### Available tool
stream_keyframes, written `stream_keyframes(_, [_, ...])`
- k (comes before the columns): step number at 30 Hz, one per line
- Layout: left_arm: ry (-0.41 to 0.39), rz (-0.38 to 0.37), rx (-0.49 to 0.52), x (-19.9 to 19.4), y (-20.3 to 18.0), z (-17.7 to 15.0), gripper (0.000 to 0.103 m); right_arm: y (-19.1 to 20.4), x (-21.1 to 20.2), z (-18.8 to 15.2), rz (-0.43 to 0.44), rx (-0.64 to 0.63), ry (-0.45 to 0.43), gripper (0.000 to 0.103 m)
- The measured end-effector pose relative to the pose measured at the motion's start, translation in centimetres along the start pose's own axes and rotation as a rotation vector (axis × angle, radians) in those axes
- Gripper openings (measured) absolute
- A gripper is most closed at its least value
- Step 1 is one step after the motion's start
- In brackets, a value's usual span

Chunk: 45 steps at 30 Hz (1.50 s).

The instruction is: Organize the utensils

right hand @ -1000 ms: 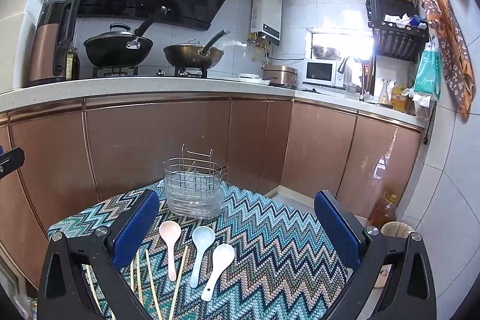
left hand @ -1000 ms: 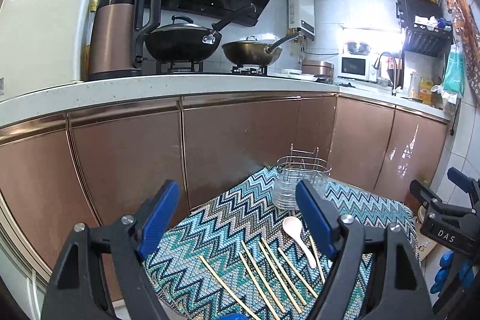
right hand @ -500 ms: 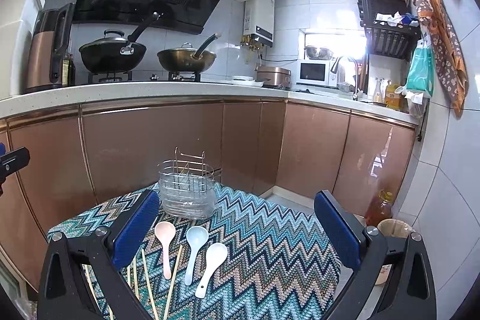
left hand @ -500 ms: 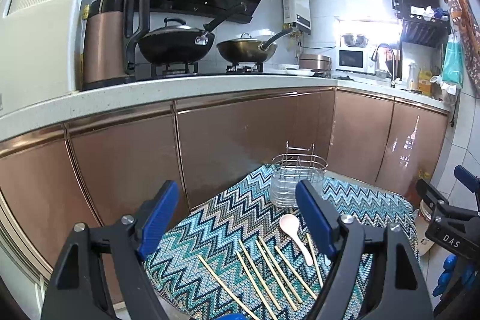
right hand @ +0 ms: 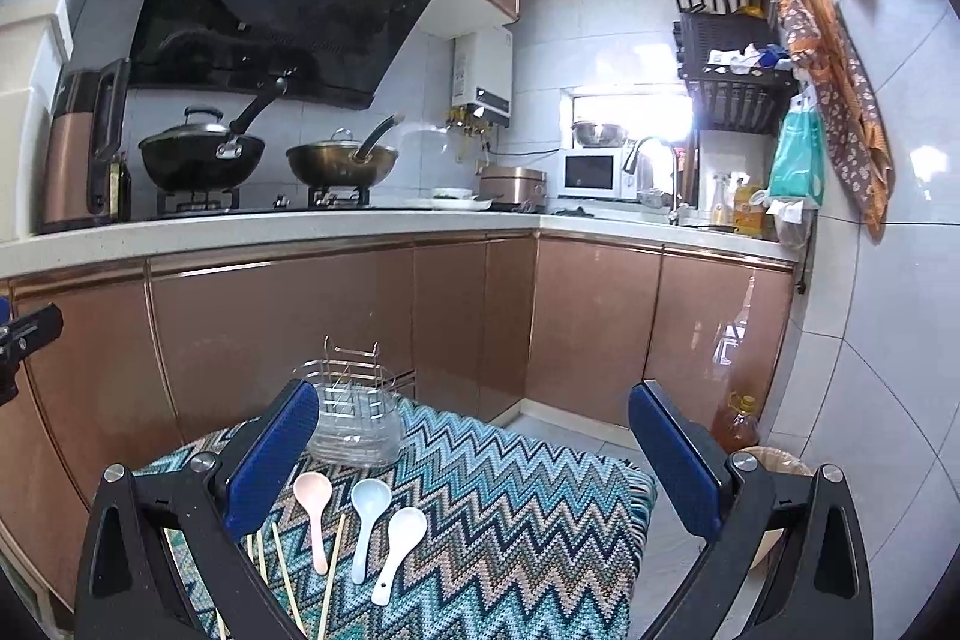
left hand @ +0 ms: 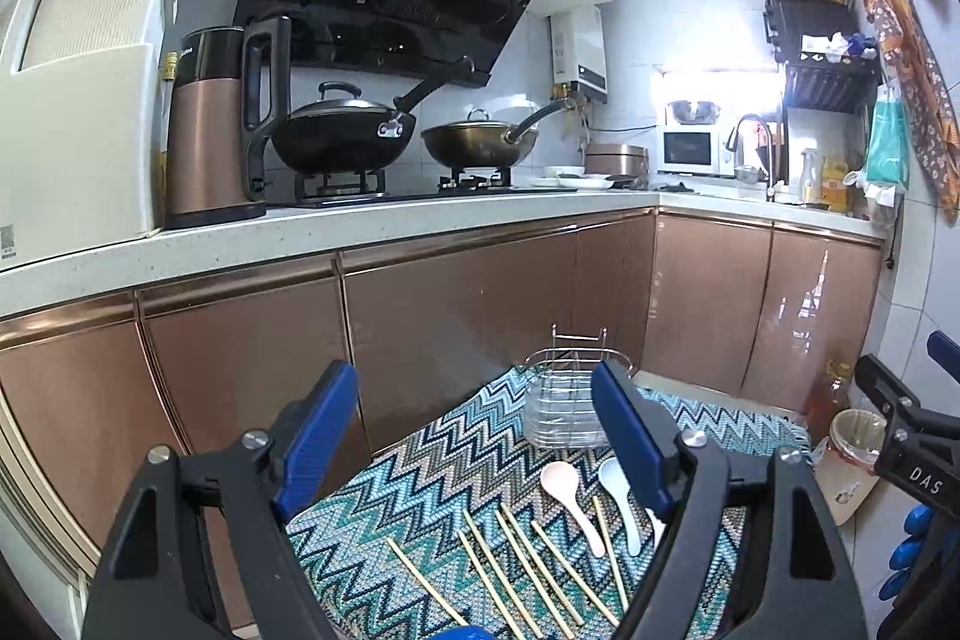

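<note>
Wooden chopsticks [left hand: 528,556] and three spoons [right hand: 366,538] lie untouched on the bench beside the wire rack [right hand: 354,424]. Both grippers, left [left hand: 474,436] and right [right hand: 474,454], have risen slightly, jaws wide and empty; sorting hasn't begun.

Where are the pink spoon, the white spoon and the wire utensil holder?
pink spoon [right hand: 312,493]: right wrist view, on its bowl.
white spoon [right hand: 408,523]: right wrist view, on its bowl.
wire utensil holder [right hand: 360,430]: right wrist view, on its front wall.

Three spoons, pink [right hand: 314,502], pale blue [right hand: 366,514] and white [right hand: 401,541], lie side by side on the zigzag cloth [right hand: 510,508]. Wooden chopsticks [left hand: 528,562] lie left of them. The wire utensil holder [right hand: 355,418] stands upright behind.
</note>
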State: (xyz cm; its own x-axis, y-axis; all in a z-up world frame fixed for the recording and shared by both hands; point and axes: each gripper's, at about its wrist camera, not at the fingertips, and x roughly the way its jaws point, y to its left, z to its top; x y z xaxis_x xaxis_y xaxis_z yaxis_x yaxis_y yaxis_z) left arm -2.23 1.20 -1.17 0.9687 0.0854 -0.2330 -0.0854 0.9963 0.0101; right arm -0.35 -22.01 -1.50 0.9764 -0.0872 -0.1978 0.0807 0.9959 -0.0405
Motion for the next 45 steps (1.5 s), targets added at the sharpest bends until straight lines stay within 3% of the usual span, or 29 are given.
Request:
stream_keyframes(23, [-0.047,-0.031,-0.064,2.7,1.7,0.8,0.079,-0.1,0.1,1.3,-0.003,0.03,-0.047,0.103])
stream_keyframes(32, [0.202,-0.073,-0.141,10.5,3.4,-3.1,0.079,0.3,7.2,-1.9,0.079,0.017,0.163,0.103])
stream_keyframes(36, [0.34,-0.138,-0.181,14.0,4.2,-5.3,0.079,0.5,11.5,-4.2,0.231,0.045,0.31,0.101])
stream_keyframes(37, [0.403,-0.158,-0.185,15.3,4.2,-6.2,0.079,0.8,13.0,-4.9,0.296,0.065,0.374,0.099])
stream_keyframes(38, [0.449,-0.185,-0.191,16.2,4.2,-6.9,0.077,1.1,14.5,-5.7,0.348,0.078,0.437,0.089])
stream_keyframes(40, [0.532,-0.224,-0.209,17.7,3.9,-7.9,0.077,2.0,17.6,-7.1,0.454,0.103,0.573,0.067])
stream_keyframes(41, [0.588,-0.264,-0.225,18.6,3.6,-8.6,0.076,2.5,18.7,-7.7,0.49,0.113,0.619,0.051])
stream_keyframes(42, [0.628,-0.291,-0.236,19.2,3.5,-9.0,0.076,3.1,20.1,-8.3,0.53,0.121,0.678,0.045])
stream_keyframes(45, [0.74,-0.362,-0.272,20.9,2.9,-10.6,0.074,5.3,22.9,-9.5,0.576,0.075,0.793,0.039])
